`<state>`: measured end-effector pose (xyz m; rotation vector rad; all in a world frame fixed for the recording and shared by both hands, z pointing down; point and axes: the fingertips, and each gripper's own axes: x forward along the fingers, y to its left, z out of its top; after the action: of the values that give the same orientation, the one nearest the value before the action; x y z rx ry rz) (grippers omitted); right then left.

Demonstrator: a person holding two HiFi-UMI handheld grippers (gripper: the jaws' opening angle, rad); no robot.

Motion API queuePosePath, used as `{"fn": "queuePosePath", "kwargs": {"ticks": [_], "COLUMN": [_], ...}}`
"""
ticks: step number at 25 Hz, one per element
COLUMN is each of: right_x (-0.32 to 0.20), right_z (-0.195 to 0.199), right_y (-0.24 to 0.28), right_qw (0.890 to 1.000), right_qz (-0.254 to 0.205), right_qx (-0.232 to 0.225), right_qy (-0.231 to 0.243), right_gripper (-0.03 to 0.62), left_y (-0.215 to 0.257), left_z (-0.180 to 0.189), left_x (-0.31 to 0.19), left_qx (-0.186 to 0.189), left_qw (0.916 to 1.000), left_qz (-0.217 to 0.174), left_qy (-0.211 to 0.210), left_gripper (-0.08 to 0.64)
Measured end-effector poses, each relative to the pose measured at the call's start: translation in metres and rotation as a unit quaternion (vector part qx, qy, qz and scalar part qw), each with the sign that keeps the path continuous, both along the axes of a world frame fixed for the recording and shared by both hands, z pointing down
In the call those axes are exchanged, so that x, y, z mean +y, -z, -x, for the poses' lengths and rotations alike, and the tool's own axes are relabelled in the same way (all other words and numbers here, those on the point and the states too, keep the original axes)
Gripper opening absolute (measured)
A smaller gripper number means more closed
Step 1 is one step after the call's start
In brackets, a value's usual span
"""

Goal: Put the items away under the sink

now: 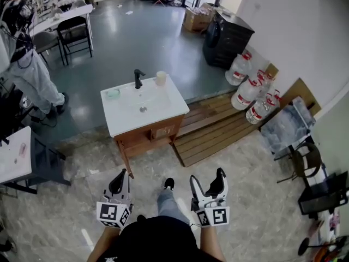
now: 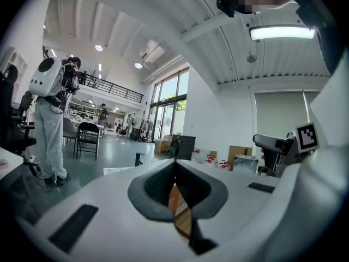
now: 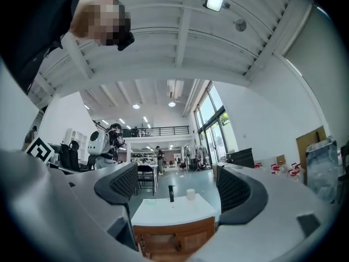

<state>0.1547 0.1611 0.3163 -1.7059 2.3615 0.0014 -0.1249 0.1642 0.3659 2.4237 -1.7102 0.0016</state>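
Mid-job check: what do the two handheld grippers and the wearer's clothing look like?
The left gripper and right gripper have white bodies with dark grey textured pads. Each carries a cube of black-and-white square markers. No cables visible. The person wears a dark top.

faucet, cup: on sink, back edge | cabinet: under sink | pallet: right of sink

White left claw and right claw, black-padded, square-marker cubes; black top, blue jeans.
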Motion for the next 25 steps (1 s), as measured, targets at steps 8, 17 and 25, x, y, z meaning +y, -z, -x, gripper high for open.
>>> {"fn": "queuePosePath", "kwargs": {"ticks": [8,17,25], "right_x": [-0.105,-0.203,-0.273], "right_z": [-0.033,-0.077,-0.08], "right_y": [-0.006,-0.018,-0.021], "right_qw": [1.0,0.999,0.996], "right_qz": [0.004,0.033,0.036], "right_qx": [-0.005,-0.014,-0.008], "right_qy": [0.007,0.029,0.081], "right_gripper": [0.442,0.442,0.44], "left_y": [0.003,0.018,0.02], "left_z": [-0.026,-0.072,-0.088], "left_x": [-0.103,-0.199,-0.245], "left_qx": [-0.016,-0.018,-0.023], "left_qw": [0.9998,0.9994,0.9979], "left_qz": [0.003,0.009,0.031], "left_qy": [0.014,0.03,0.053], "left_gripper": [0.005,0.005,0.005]}}
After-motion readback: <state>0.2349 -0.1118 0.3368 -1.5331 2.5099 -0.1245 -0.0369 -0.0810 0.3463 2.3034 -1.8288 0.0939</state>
